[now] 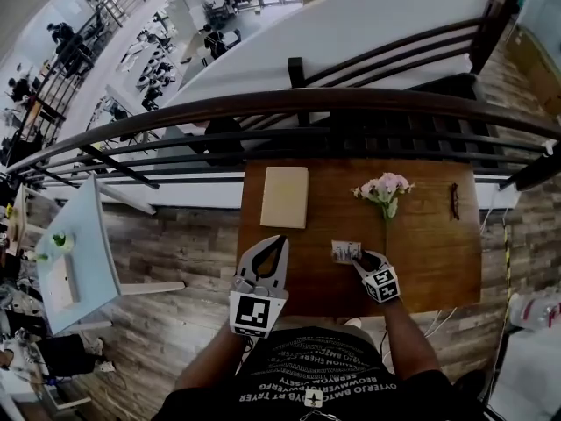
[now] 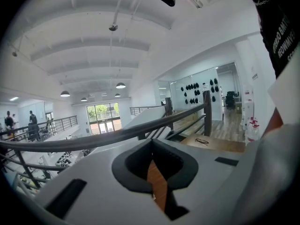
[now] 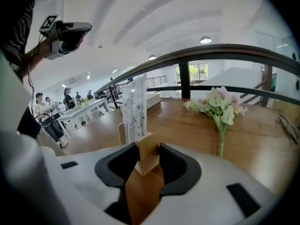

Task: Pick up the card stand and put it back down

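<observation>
The card stand [image 1: 345, 251] is a small wooden block with a clear upright card, near the front middle of the wooden table [image 1: 438, 253]. My right gripper [image 1: 361, 256] reaches it from the right. In the right gripper view the wooden base [image 3: 149, 154] sits between both pads, the right gripper [image 3: 146, 157] shut on it, and the card [image 3: 135, 107] stands upright just beyond. Whether the base is off the table I cannot tell. My left gripper [image 1: 279, 242] hovers at the table's front left corner, shut and empty; its own view shows the left gripper [image 2: 152, 165] with only a thin slit over the wood.
A beige book [image 1: 285, 196] lies at the back left of the table. A pink flower sprig [image 1: 384, 189] lies at the middle, also seen close ahead [image 3: 220, 107]. Glasses [image 1: 454, 200] rest at the right. A dark railing [image 1: 263, 112] runs behind the table above a lower floor.
</observation>
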Demonstrator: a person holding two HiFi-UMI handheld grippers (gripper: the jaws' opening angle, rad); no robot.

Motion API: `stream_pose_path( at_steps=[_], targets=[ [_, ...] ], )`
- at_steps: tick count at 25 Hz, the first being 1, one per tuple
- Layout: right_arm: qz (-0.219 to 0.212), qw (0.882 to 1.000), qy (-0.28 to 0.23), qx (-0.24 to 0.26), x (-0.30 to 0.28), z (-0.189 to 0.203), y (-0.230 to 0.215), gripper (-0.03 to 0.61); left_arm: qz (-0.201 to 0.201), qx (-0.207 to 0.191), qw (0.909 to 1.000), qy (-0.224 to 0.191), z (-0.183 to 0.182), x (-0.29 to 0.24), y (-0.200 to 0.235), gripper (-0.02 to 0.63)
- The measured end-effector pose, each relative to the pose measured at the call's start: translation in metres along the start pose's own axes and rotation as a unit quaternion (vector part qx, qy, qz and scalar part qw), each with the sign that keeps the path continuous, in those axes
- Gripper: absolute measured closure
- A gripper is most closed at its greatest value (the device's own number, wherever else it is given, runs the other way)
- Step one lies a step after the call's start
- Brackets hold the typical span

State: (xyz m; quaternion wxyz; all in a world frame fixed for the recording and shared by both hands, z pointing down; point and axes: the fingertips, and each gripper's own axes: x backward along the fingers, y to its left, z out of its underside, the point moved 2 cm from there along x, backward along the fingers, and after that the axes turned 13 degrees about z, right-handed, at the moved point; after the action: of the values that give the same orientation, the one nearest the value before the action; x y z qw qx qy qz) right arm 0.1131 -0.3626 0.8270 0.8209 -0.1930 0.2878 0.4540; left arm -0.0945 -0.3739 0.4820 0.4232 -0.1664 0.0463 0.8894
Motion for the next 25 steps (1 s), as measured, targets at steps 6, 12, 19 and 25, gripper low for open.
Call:
stream_pose_path(
  at_steps=[6, 12, 19, 25],
  targets=[
    [0.007, 1.0, 0.014, 0.003, 0.002, 0.012, 0.0, 0.419, -0.004, -0.001, 1.0, -0.001, -0.005, 0.007, -0.009, 0.591],
    [0.008, 1.0, 0.027, -0.003, 0.006, 0.022, 0.001, 0.417, -0.006, -0.001, 1.0, 0.001, -0.002, 0.014, -0.024, 0.591],
    [-0.013, 0.999, 0.018, -0.024, 0.04, 0.027, -0.008, 0.347, -0.006, -0.001, 0.9999, -0.014, -0.009, 0.019, -0.052, 0.591],
    [-0.006, 0.999, -0.026, -0.022, 0.097, 0.002, -0.023, 0.341, -0.013, 0.02, 0.9976, -0.065, -0.024, 0.029, -0.076, 0.591]
  ],
)
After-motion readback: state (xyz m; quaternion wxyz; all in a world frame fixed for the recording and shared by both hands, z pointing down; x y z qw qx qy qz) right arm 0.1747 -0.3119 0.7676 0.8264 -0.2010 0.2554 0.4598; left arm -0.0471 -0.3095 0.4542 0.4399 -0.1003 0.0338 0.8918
